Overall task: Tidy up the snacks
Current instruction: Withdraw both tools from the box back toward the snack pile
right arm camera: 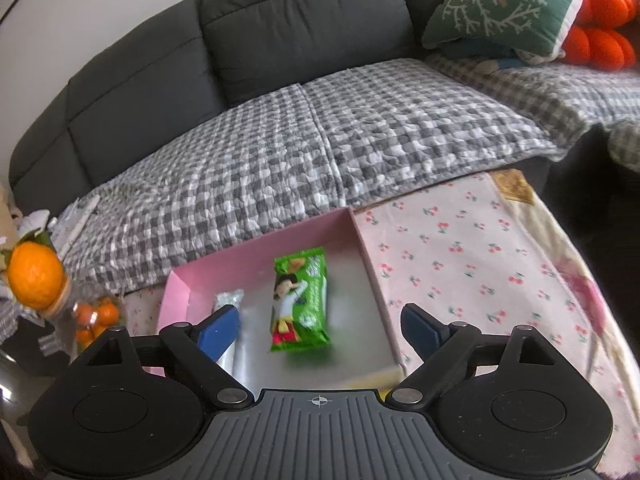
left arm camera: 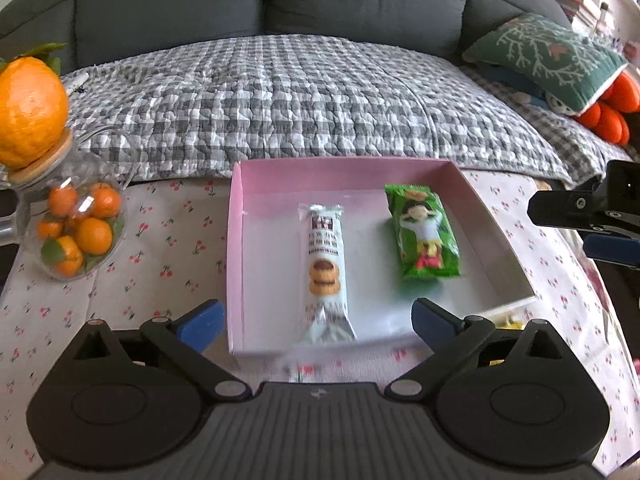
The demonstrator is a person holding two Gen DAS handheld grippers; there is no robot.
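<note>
A shallow pink box (left arm camera: 236,240) (right arm camera: 176,292) sits on the cherry-print tablecloth. Inside lie a long white cookie pack (left arm camera: 325,272) (right arm camera: 230,300) on the left and a green snack pack (left arm camera: 424,236) (right arm camera: 300,300) on the right, both flat and apart. My left gripper (left arm camera: 318,316) hovers open above the box's near edge, its blue pads wide on either side of the white pack without touching it. My right gripper (right arm camera: 320,324) is open too, its pads clear of the green pack below it. The right gripper's side (left arm camera: 592,216) shows at the right edge of the left wrist view.
A glass jar of small oranges (left arm camera: 76,228) (right arm camera: 96,316) with a big orange (left arm camera: 30,112) (right arm camera: 36,272) on its lid stands left of the box. A dark sofa with a checked blanket (left arm camera: 304,100) lies behind. Something yellow (left arm camera: 508,324) peeks out at the box's near right corner.
</note>
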